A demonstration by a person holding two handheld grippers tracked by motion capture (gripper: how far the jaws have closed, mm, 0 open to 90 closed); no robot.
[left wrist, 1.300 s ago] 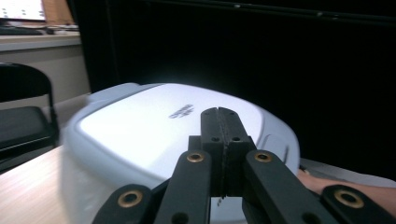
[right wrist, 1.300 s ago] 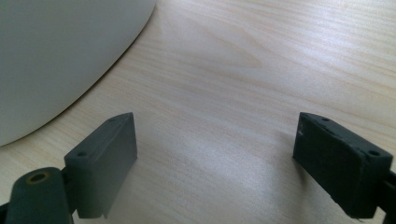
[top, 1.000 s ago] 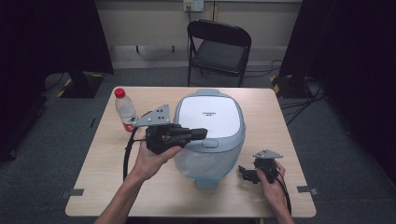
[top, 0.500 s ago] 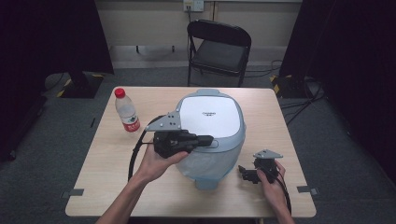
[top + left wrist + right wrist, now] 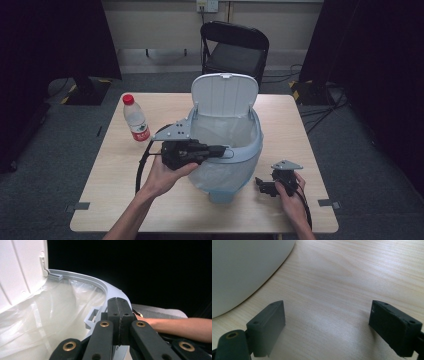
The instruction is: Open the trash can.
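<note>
Bin [image 5: 227,160] lid [image 5: 225,95] up; left claw [image 5: 226,150] closed tight at rim, right claw [image 5: 261,185] wide on worktop [image 5: 100,175].

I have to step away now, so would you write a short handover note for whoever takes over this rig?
Left gripper: jaws shut, empty, tips at the near left rim of the bin.
Right gripper: jaws open, empty, low over the table to the right of the bin's base.
Things: the bin stands mid-table, its lid upright, a clear liner inside. A water bottle stands left of it, untouched.
Done: lid is open.
Left: probably putting the bottle in the bin, though that is a guess.
</note>
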